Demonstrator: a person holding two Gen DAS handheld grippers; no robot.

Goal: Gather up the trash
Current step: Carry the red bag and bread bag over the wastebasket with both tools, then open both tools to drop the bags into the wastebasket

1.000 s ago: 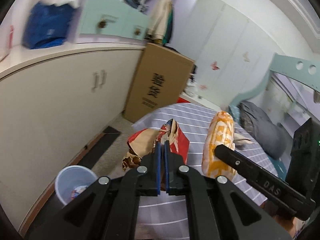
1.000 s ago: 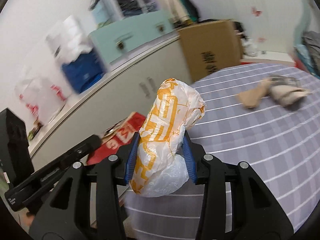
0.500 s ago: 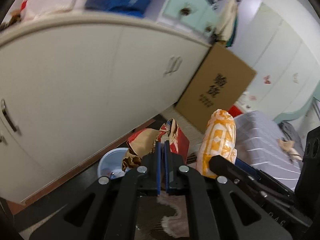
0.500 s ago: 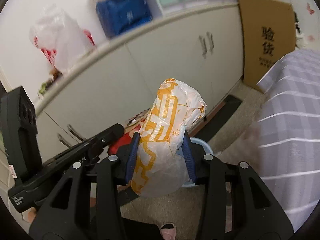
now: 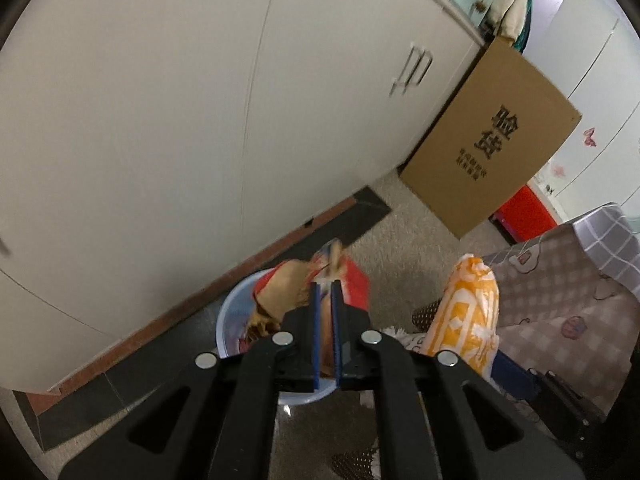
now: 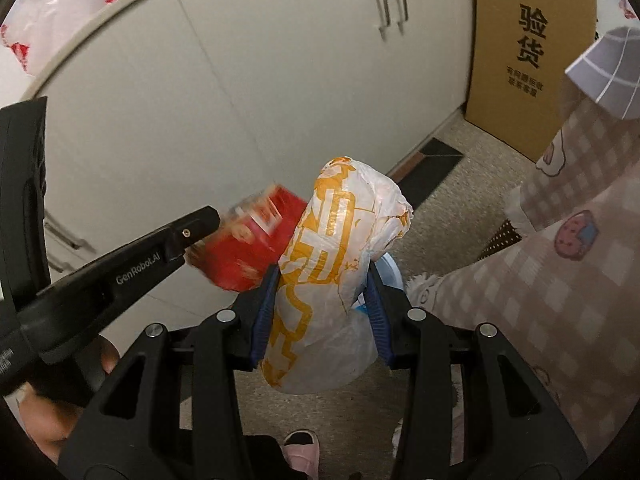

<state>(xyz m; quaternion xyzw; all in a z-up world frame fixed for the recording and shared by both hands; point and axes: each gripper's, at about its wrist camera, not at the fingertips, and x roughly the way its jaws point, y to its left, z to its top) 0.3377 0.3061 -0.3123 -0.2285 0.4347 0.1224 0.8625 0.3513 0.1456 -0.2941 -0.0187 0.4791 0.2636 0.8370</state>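
My left gripper is shut on a crumpled red and brown paper bag and holds it right above a light blue trash bin on the floor. My right gripper is shut on a white and orange plastic bag, held beside the bin; only a sliver of the bin shows behind the bag. The orange bag shows at the right of the left wrist view. The red bag and the left gripper's finger show in the right wrist view.
White cabinet doors stand just behind the bin. A brown cardboard box leans against them at the right. A bed with a checked sheet is at the right. A pink slipper is below on the floor.
Both grippers have swung from over the bed down toward the floor. The bin has come under the left gripper's red bag, and the orange bag is now beside it.
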